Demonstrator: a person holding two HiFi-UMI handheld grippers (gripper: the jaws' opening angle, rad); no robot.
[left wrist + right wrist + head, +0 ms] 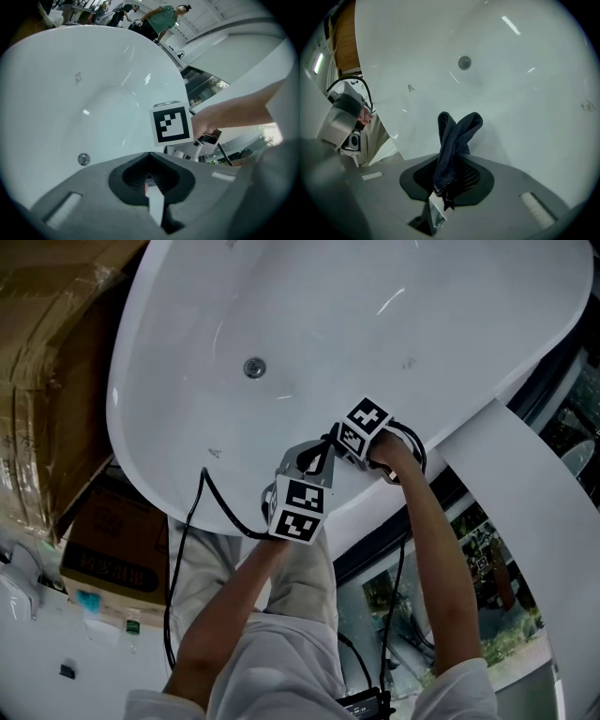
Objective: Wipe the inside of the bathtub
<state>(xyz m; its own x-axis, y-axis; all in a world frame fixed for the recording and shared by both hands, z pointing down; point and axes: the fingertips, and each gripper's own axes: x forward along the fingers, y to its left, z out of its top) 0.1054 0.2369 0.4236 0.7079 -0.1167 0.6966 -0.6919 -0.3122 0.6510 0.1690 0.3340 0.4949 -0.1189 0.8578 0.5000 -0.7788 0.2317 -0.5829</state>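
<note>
The bathtub (375, 324) is a white, glossy, oval tub with smooth curved walls that catch streaks of light. A round metal drain (254, 367) sits in its floor towards one end. A few small grey marks (410, 87) show on the inner wall, well apart from one another. The cloth (454, 140) is dark blue and ribbed, folded over on itself. Its lower end is pinched between the jaws of the right gripper (440, 194), and two rounded folds stand up above them, just beside the tub's near inner wall.
</note>
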